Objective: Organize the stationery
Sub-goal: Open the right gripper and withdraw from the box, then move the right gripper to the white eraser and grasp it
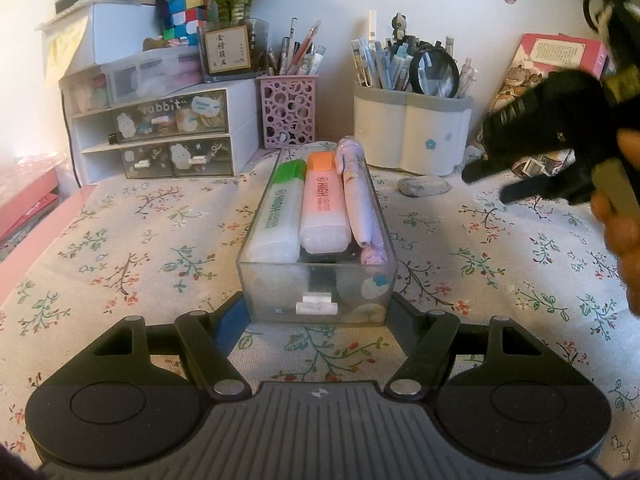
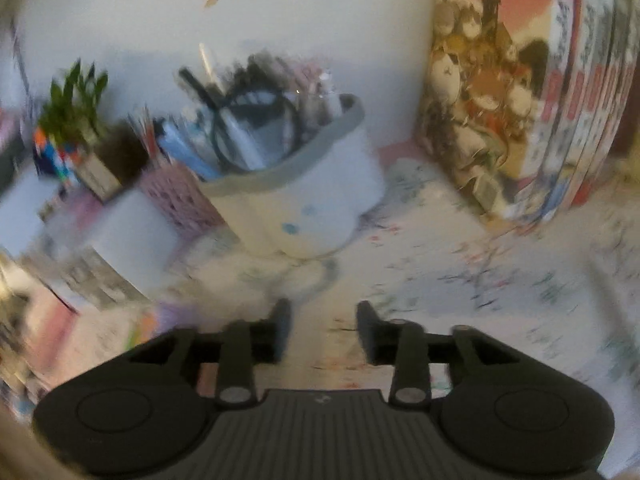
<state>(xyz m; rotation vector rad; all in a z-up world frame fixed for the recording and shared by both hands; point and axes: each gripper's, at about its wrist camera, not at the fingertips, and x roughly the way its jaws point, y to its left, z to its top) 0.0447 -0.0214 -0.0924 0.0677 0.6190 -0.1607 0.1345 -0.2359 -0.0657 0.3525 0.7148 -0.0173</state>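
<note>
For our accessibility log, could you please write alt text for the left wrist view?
The left gripper grips the near end of a clear drawer holding a green highlighter, an orange highlighter and a lilac pen, on a floral tablecloth. The right gripper hovers open at right, near a grey eraser.

Soft, even indoor light is falling across the floral bench (image 1: 120,240), leaving only faint shadows, and the left wrist view is staying sharp at its centre while bending straight lines toward its dark, vignetted corners. The right wrist view is smearing heavily with motion blur, so the pen holder (image 2: 296,200) and books (image 2: 560,100) are losing their detail. The right tongs (image 1: 492,184) are looking soft and blurred at the left view's right edge.
</note>
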